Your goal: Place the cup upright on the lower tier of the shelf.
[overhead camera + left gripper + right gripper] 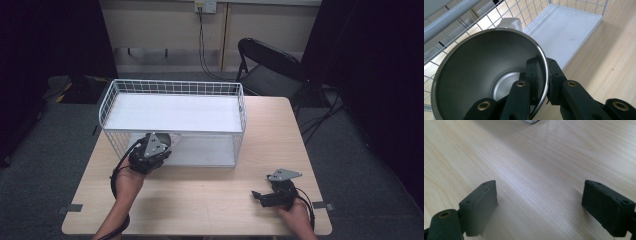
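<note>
A stainless steel cup (481, 67) with a wide mouth fills the left gripper view, its opening facing the camera. My left gripper (543, 71) is shut on its rim, one jaw inside the cup and one outside. In the high view the left gripper (152, 147) sits at the front left of a white wire rack (175, 83), level with the lower shelf (564, 27). A white object (510, 23) shows just behind the cup; I cannot tell what it is. My right gripper (257, 196) is low over the table's front right, and its jaws (539, 205) stand wide open over bare wood.
The two-level rack takes up the back half of the wooden table (210, 200). A black folding chair (270, 65) stands behind the table's far right corner. Cables hang from a wall socket (202, 30).
</note>
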